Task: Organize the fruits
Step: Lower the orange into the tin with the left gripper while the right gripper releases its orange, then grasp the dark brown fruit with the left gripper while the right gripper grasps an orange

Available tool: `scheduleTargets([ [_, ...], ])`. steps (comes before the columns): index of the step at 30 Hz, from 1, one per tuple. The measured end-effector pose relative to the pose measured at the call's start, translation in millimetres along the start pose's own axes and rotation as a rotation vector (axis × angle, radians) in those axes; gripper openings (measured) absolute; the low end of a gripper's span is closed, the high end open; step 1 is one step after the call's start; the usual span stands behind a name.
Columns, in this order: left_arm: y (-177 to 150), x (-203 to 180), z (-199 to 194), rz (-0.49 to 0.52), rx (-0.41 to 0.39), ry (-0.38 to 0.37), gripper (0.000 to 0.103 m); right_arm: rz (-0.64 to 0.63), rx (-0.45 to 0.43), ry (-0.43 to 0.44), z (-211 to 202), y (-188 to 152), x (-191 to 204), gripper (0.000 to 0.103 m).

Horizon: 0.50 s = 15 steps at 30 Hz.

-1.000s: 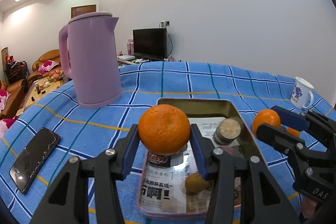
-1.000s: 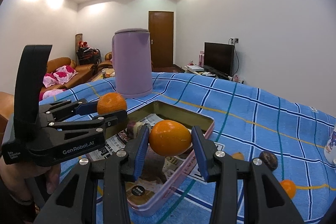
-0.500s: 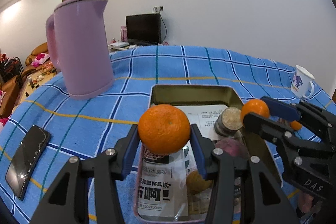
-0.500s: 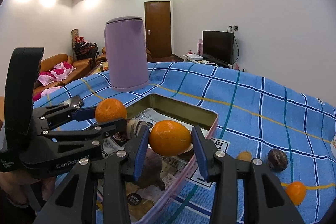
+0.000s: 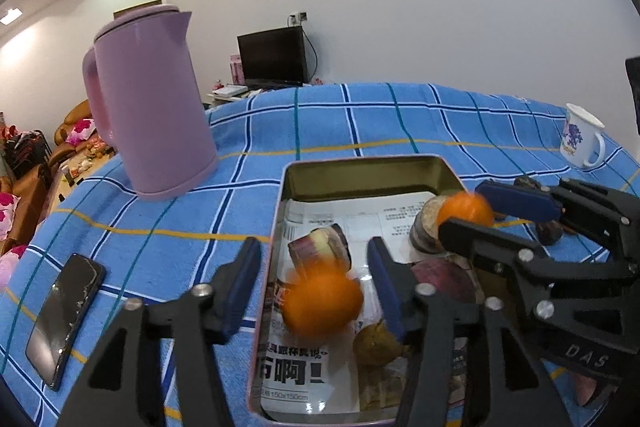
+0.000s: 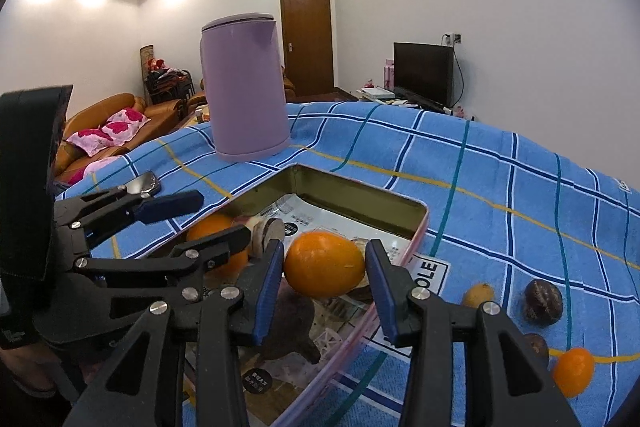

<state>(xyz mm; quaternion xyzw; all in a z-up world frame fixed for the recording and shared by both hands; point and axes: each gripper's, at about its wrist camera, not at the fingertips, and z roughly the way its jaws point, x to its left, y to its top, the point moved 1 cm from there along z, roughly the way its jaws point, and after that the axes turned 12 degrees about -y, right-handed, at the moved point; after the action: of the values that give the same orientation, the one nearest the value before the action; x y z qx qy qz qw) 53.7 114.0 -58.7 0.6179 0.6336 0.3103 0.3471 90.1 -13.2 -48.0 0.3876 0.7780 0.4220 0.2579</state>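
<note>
My left tongs [image 5: 314,269] have just been opening: the blue pads stand spread, and the round orange mandarin [image 5: 322,301] sits blurred between them, touching neither, over the open pink-rimmed metal tin lined with printed paper [image 5: 362,169]. It looks released and on its way to the paper near the tin's left wall.

My right tongs [image 6: 325,269] have just been opening slightly too. The smooth oval orange fruit [image 6: 325,264] is between the pads above the tin's right rim; a narrow gap shows at each pad, so I judge the pinch loosened, not firm.

Handling (judgement): both fruits are light, with firm but yielding skin; the oval one looks glossy and may roll. Take hold across the widest middle, gently.

Loose on the blue checked tablecloth [image 6: 500,187] beyond the tin's right rim: a small orange kumquat [image 6: 573,371] and a dark wrinkled round fruit [image 6: 543,301].
</note>
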Motion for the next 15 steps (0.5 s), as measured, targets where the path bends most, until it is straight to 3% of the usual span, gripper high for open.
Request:
scheduleTargets([
  [3,-0.5,7.6,-5.9,-0.039,-0.027,0.018,0.073,0.002,-0.017,-0.007,-4.1,-0.6,-0.3,0.062],
  [5,-0.6,10.9,-13.6,-0.066,-0.056,0.021,0.087,0.009,-0.029,-0.022,-9.8,-2.3,-2.4,0.063],
  [7,1.5,9.3,-22.9,-0.074,-0.093,0.025,0.094,0.002,-0.037,-0.043,-16.7,-5.3,-5.5,0.063],
  [11,10.2,-6.2,-33.5,-0.067,-0.134,-0.019,0.1,-0.011,-0.052,-0.121,-38.8,-14.2,-27.1,0.063],
  [15,14.5,-37.7,-31.2,-0.047,-0.129,-0.085,0.1,0.039,-0.005,-0.246,-57.3,-27.1,-76.8,0.063],
])
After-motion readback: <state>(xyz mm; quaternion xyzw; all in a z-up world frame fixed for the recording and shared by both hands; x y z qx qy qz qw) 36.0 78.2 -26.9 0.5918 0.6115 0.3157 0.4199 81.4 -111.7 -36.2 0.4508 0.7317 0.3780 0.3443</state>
